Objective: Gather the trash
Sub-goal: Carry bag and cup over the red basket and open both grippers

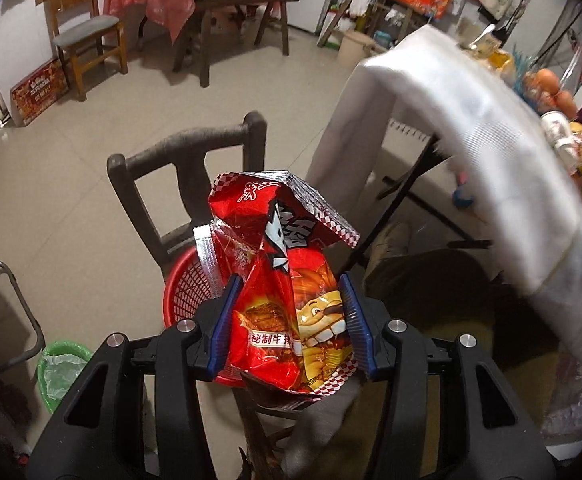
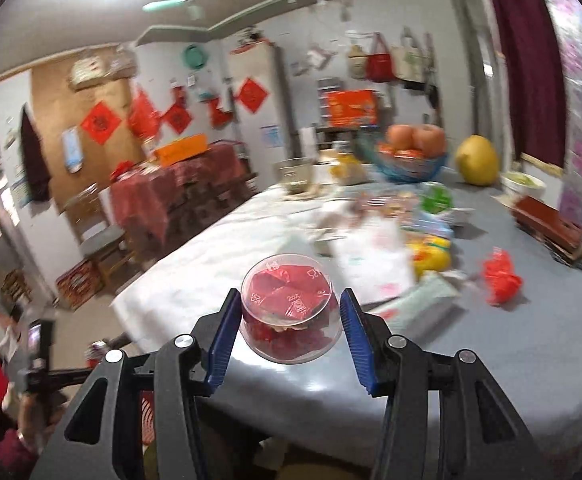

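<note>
Left wrist view: a light, crinkly red snack bag [image 1: 291,292] is held by its lower half in the left gripper [image 1: 291,326] jaws above a red basket [image 1: 187,292], while a small clear cup [image 2: 289,312] sits between the wide right gripper [image 2: 289,336] jaws.

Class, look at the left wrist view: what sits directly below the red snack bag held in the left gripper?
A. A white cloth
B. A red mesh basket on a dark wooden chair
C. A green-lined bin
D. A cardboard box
B: the red snack bag, clamped in the left gripper, hangs over the red mesh basket resting on the dark wooden chair.
</note>
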Tool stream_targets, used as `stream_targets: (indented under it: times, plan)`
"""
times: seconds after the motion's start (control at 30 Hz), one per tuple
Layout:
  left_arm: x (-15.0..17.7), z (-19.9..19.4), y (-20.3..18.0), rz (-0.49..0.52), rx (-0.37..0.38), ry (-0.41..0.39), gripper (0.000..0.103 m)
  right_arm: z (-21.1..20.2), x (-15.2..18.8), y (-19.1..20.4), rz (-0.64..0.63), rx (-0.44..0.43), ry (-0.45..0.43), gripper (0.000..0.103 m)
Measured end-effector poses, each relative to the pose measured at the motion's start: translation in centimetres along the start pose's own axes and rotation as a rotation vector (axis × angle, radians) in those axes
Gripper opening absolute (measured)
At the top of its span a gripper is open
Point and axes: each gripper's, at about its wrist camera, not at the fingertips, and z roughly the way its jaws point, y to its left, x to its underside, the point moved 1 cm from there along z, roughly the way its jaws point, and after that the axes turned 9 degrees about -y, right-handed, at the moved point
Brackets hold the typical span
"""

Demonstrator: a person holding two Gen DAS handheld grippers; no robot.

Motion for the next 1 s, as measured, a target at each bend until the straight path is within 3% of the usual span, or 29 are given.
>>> stream_targets:
  times: [0.03, 0.1, 0.13, 0.27, 0.37, 0.47, 0.6, 0.73, 0.77, 0.8, 1.0]
  plan:
    - [0.0, 0.4, 0.1, -0.003, -0.013, 0.011, 0.056, 0.1, 0.1, 1.0, -0.015, -0.021, 0.006, 0.050]
    - [0.1, 1.2, 0.8, -0.026, -0.040, 0.044, 0.077, 0.3, 0.2, 2.9, -0.032, -0.059, 0.018, 0.050]
    - [0.1, 1.2, 1.3, -0.047, -0.044, 0.045, 0.081, 0.7, 0.5, 4.2, -0.042, -0.093, 0.035, 0.050]
    - [-0.1, 0.7, 2.9, -0.106, -0.062, 0.020, 0.086, 2.3, 1.6, 8.3, -0.058, -0.196, 0.102, 0.050]
    - [-0.4, 0.0, 4.2, -0.148, -0.184, -0.036, 0.094, 3.9, 3.0, 11.6, -0.084, -0.275, 0.170, 0.050]
    - [-0.4, -0.3, 6.2, -0.209, -0.290, -0.067, 0.095, 5.6, 4.8, 15.1, -0.113, -0.352, 0.248, 0.051]
    - [-0.3, -0.5, 9.0, -0.311, -0.350, -0.084, 0.095, 8.8, 8.0, 20.0, -0.161, -0.443, 0.366, 0.051]
    - [0.0, -0.9, 11.4, -0.416, -0.356, -0.094, 0.095, 11.7, 10.6, 24.1, -0.206, -0.505, 0.457, 0.052]
    - [0.0, -0.8, 11.7, -0.432, -0.351, -0.092, 0.095, 12.4, 11.2, 25.1, -0.218, -0.520, 0.476, 0.061]
    - [0.1, -1.0, 11.9, -0.442, -0.350, -0.093, 0.095, 12.7, 11.5, 25.8, -0.223, -0.517, 0.473, 0.070]
    - [-0.2, -0.8, 11.0, -0.380, -0.379, -0.096, 0.095, 12.5, 10.8, 25.5, -0.227, -0.487, 0.414, 0.074]
